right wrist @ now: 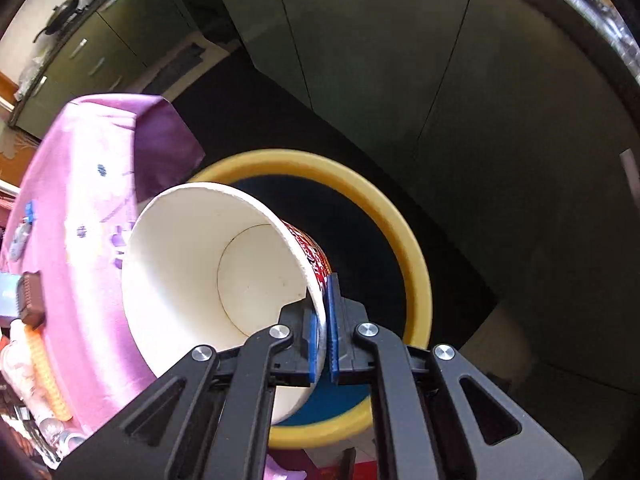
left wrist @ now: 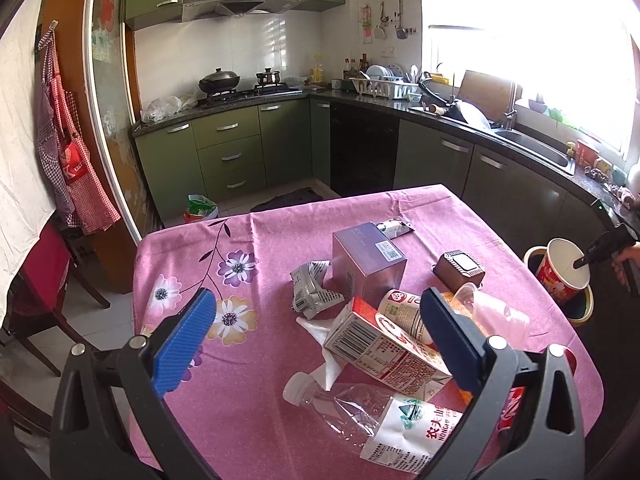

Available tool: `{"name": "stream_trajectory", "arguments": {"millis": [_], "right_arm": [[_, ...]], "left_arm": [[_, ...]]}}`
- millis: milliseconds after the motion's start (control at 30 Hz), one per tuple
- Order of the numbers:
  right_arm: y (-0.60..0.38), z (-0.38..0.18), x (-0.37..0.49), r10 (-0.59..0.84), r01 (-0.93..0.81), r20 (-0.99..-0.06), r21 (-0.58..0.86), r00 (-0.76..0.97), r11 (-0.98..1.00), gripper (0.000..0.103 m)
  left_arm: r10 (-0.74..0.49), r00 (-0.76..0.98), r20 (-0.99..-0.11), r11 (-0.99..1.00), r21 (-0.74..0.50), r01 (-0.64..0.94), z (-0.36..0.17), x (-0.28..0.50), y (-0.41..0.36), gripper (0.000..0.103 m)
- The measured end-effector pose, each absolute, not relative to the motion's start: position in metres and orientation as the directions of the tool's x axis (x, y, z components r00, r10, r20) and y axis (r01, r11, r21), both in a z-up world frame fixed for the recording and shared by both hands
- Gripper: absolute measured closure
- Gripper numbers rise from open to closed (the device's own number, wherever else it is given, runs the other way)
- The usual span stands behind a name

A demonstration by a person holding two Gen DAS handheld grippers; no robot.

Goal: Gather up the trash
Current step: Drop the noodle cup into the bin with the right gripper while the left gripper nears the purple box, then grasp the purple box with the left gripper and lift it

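Right tool (right wrist: 323, 336) points steeply down, clamped on the cup (right wrist: 208, 280) rim over the bin (right wrist: 416, 264). Left tool (left wrist: 316, 336) hangs open above the counter (left wrist: 256, 360); bottle (left wrist: 384, 416) label reads "NONGFU".

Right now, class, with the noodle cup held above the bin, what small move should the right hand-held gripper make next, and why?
Probably open its jaws. The right hand-held gripper pinches the rim of the empty noodle cup, which hangs over the mouth of the yellow-rimmed bin beside the table, so letting go should drop it in.
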State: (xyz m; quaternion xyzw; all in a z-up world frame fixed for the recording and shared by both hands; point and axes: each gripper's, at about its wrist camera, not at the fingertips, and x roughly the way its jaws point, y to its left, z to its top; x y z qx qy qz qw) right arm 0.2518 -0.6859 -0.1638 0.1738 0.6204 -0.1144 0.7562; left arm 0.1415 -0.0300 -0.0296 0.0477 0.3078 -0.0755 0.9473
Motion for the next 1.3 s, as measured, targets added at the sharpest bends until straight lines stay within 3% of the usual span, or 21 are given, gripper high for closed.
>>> {"name": "stream_trajectory", "arguments": {"millis": [233,300,333,367,400,433,633,800,1100,1300], "right_arm": [[-0.694,-0.210,0.258,0.054,0.394,-0.985,0.115,0.163,0.912,0.097],[-0.698,-0.215,0.253,0.047,0.403,-0.987,0.106,0.154,0.909,0.092],[-0.693,-0.215,0.248,0.050,0.407,-0.987,0.110,0.155,0.907,0.087],[-0.693,-0.217,0.249,0.055,0.414,-0.986,0.116,0.158,0.903,0.067],[-0.693,-0.214,0.246,0.055,0.414,-0.984,0.121,0.167,0.902,0.055],[-0.693,-0.209,0.243,0.045,0.410,-0.984,0.114,0.174,0.905,0.053],[-0.686,-0.164,0.210,0.059,0.360,-0.955,0.166,0.290,0.918,0.053],[-0.673,-0.125,0.183,0.075,0.301,-0.928,0.193,0.364,0.934,0.053],[-0.643,-0.102,0.159,0.129,0.197,-0.909,0.222,0.396,0.955,0.053],[-0.643,-0.101,0.161,0.146,0.181,-0.905,0.234,0.399,0.955,0.053]], "left_arm": [[-0.105,0.766,-0.635,0.983,0.053,0.178,-0.035,0.156,-0.044,0.006],[-0.101,0.759,-0.643,0.982,0.057,0.179,-0.037,0.162,-0.049,0.006],[-0.102,0.755,-0.648,0.982,0.057,0.181,-0.038,0.165,-0.052,0.006],[-0.106,0.749,-0.654,0.981,0.054,0.186,-0.038,0.167,-0.055,0.006],[-0.110,0.742,-0.661,0.980,0.050,0.191,-0.039,0.170,-0.058,0.006],[-0.114,0.736,-0.668,0.980,0.048,0.195,-0.039,0.174,-0.062,0.006],[-0.099,0.697,-0.710,0.979,0.054,0.194,-0.040,0.202,-0.084,0.006],[-0.157,0.578,-0.801,0.980,-0.053,0.192,-0.051,0.243,-0.097,0.006],[-0.124,0.422,-0.898,0.992,-0.114,0.050,-0.086,0.296,-0.098,0.007],[-0.084,0.363,-0.928,0.996,-0.084,0.014,-0.100,0.308,-0.100,0.028]]}}
